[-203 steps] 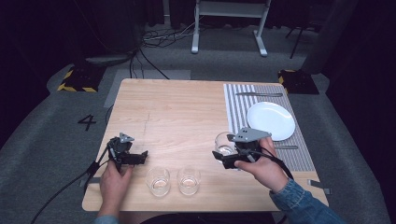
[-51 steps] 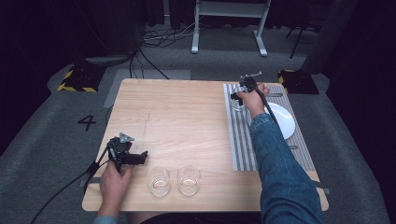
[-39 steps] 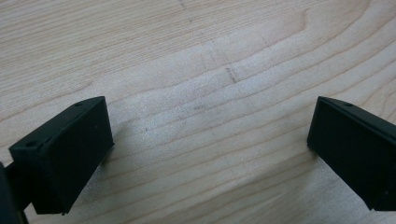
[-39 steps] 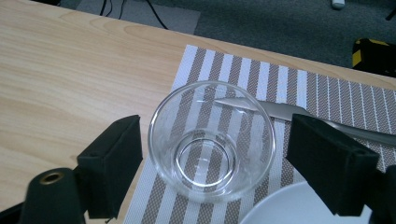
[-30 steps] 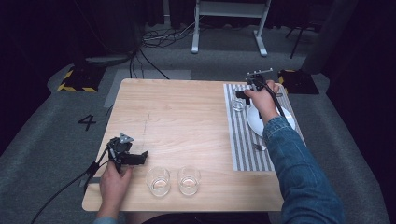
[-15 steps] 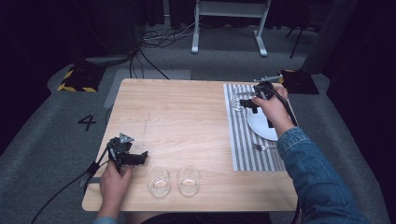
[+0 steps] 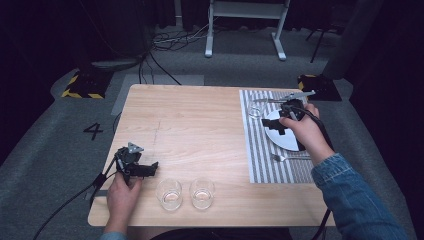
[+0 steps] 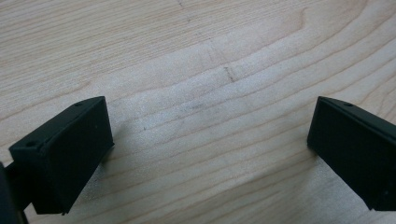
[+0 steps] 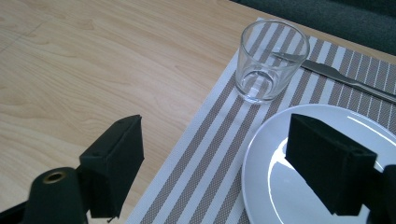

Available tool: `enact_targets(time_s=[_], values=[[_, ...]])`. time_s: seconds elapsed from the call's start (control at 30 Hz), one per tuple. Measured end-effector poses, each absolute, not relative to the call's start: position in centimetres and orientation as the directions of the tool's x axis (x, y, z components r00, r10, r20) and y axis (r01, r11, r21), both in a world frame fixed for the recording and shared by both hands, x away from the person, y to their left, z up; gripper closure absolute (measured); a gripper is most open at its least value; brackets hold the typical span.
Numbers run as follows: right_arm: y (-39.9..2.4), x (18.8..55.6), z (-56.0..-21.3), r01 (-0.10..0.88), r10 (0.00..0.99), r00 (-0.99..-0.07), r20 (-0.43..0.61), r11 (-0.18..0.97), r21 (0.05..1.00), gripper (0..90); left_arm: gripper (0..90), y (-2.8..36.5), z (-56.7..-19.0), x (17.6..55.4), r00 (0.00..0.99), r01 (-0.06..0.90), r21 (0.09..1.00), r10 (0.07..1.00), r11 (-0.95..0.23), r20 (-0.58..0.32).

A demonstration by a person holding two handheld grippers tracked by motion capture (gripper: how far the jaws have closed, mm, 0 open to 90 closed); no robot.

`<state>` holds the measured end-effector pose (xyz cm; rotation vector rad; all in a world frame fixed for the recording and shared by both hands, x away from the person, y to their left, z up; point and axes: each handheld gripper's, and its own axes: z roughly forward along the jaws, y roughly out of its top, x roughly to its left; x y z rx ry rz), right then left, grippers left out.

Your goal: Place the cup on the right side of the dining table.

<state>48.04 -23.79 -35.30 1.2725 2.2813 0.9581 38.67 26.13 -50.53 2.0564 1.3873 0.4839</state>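
The clear, round drinking glass (image 9: 271,60) stands upright on the ribbed striped placemat (image 9: 219,154) at the glossy white plate's (image 9: 280,186) eleven o'clock. The right gripper (image 9: 224,163) gapes empty (matte black jaws); the left gripper (image 8: 210,154) spreads wide over the pale woodgrain table (image 8: 187,56).

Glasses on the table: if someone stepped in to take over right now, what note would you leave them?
Right gripper: jaws open, empty, over the near edge of the plate on the striped mat.
Left gripper: jaws open, empty, low over bare table at the near left.
Done: one glass stands upright on the mat at its far corner, beside the plate and in front of the knife.
Left: two glasses stand at the near table edge, off the mat. Probably they go next; the left gripper is nearer to them.
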Motion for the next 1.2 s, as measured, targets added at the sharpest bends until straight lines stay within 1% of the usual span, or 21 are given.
enact_targets(time_s=[0.2, 0.57, 0.9, 1.2], values=[[-24.9, 46.1, -35.1, 0.591, 0.838, -0.545, 0.024, 0.364, 0.720, 19.5, 0.3, 26.1, -50.5, 38.7, 0.387, 0.701, 0.659, 0.921, -0.272, -0.033], [-27.0, 43.2, -35.8, 0.579, 0.825, -0.564, 0.036, 0.363, 0.730, 19.5, 0.3, 26.2, -50.5, 38.8, 0.389, 0.700, 0.659, 0.921, -0.274, -0.031], [-28.1, 40.5, -37.6, 0.569, 0.817, -0.576, 0.015, 0.388, 0.725, 19.5, 0.3, 26.2, -50.5, 38.8, 0.389, 0.700, 0.659, 0.921, -0.274, -0.031], [-28.2, 38.2, -39.7, 0.572, 0.809, -0.588, 0.024, 0.394, 0.719, 19.5, 0.3, 26.2, -50.5, 38.8, 0.389, 0.700, 0.659, 0.921, -0.274, -0.030]])
